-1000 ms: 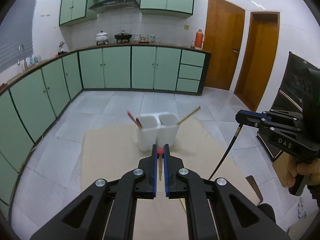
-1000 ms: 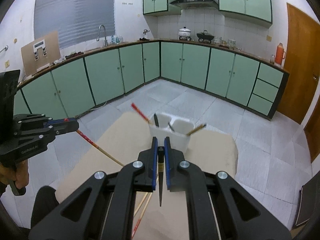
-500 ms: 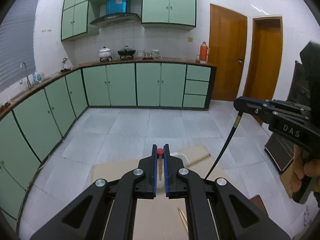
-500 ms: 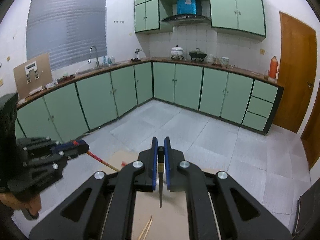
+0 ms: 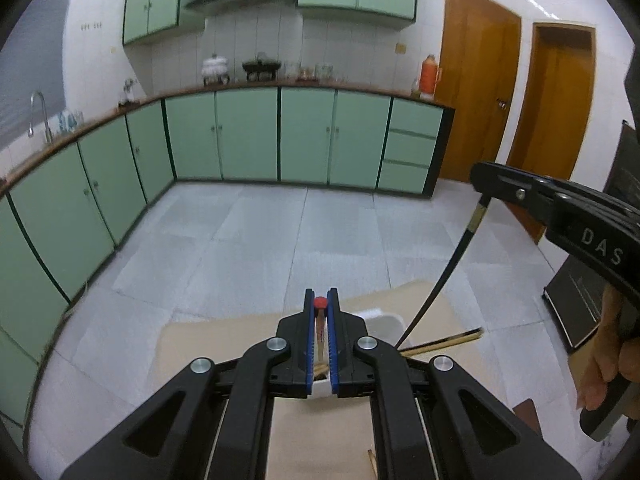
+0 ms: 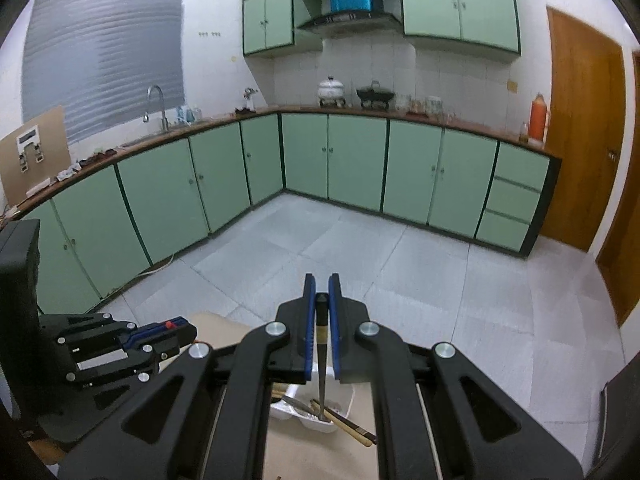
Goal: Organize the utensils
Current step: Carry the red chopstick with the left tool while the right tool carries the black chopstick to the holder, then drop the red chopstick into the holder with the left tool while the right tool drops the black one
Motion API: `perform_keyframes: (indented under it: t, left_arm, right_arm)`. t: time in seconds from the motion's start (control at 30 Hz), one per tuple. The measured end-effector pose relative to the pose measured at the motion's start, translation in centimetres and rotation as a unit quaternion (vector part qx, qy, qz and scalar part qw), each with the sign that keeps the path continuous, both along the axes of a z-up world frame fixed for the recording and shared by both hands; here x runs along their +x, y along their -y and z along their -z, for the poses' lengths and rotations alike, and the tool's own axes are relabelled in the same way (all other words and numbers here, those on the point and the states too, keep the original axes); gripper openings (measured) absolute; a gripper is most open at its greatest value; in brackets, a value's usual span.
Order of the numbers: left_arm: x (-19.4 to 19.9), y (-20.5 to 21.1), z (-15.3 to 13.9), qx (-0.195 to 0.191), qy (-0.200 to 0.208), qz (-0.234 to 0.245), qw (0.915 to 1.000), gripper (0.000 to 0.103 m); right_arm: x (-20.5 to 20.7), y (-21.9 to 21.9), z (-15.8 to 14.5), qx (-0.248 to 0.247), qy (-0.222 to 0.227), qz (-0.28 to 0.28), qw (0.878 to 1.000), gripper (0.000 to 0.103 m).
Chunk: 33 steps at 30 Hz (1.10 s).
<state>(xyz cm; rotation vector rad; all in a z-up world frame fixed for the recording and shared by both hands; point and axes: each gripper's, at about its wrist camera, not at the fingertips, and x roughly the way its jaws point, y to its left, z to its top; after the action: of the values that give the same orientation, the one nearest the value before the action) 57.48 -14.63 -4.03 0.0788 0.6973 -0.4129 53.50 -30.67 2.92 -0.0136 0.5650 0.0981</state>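
My left gripper [image 5: 320, 298] is shut on a red-tipped chopstick [image 5: 319, 322] that hangs between its blue pads, just over the white two-cell holder [image 5: 382, 320]. My right gripper [image 6: 321, 286] is shut on a black chopstick [image 6: 321, 356]; its lower tip points down into a cell of the holder [image 6: 344, 398], among a metal utensil [image 6: 296, 403] and dark chopsticks [image 6: 352, 428]. In the left wrist view the right gripper [image 5: 480, 178] stands at the right with the black chopstick [image 5: 452, 266] slanting down. The right wrist view has the left gripper [image 6: 186, 328] low at the left.
The holder stands on a beige table [image 5: 216, 344] with tiled floor beyond its far edge. A wooden chopstick [image 5: 448, 342] sticks out of the holder to the right. Loose chopstick ends [image 5: 373, 460] lie near the front. A hand [image 5: 612, 364] grips the right tool.
Both grippers have travelled forward over the table with their chopsticks still held. The holder, a second ago ahead of the fingers, now lies right under them.
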Motion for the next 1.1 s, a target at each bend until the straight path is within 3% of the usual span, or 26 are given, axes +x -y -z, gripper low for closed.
perform_keyframes:
  t: [0.17, 0.3, 0.37, 0.43, 0.57, 0.67, 0.8, 0.87, 0.93, 1.1]
  left_arm:
    - [0.9, -0.2, 3.1, 0.005, -0.021, 0.0, 0.9998, 0.006]
    - [0.7, -0.3, 3.7, 0.009, -0.026, 0.003, 0.9996, 0.007]
    - [0.3, -0.5, 3.4, 0.006, -0.02, 0.003, 0.9998, 0.013]
    - [-0.1, -1.0, 3.0, 0.004, -0.013, 0.002, 0.9999, 0.027]
    - [-1.8, -2.1, 2.2, -0.002, 0.0, -0.003, 1.0, 0.03]
    - [-4.3, -2.9, 1.7, -0.011, 0.011, -0.008, 0.9998, 0.041]
    - [-8.6, -4.2, 1.1, -0.017, 0.045, -0.018, 0.9987, 0.066]
    - [-11.1, -5.1, 0.9, -0.018, 0.063, -0.023, 0.9976, 0.071]
    - [-13.4, -5.7, 0.9, -0.016, 0.075, -0.03, 0.9966, 0.081]
    - [-19.4, -7.0, 1.3, -0.02, 0.093, -0.03, 0.995, 0.091]
  right_arm:
    - [1.1, 0.8, 4.0, 0.008, -0.029, 0.005, 1.0, 0.006]
    - [1.2, 1.0, 4.9, 0.013, -0.035, 0.008, 0.999, 0.01]
    - [0.5, 1.2, 4.7, 0.021, -0.029, 0.009, 0.999, 0.01]
    - [-0.3, 1.2, 4.2, 0.022, -0.022, 0.008, 0.999, 0.011]
    - [-2.2, 1.4, 3.4, 0.024, -0.011, 0.004, 1.0, 0.012]
    - [-4.6, 1.5, 3.2, 0.027, 0.001, 0.0, 1.0, 0.013]
    - [-9.5, 1.8, 3.7, 0.037, 0.03, -0.006, 0.999, 0.024]
    - [-12.2, 1.8, 4.4, 0.031, 0.043, -0.007, 0.999, 0.03]
    - [-15.7, 1.6, 5.8, 0.012, 0.059, 0.0, 0.998, 0.047]
    - [-22.8, 0.4, 10.2, -0.011, 0.065, -0.003, 0.998, 0.066]
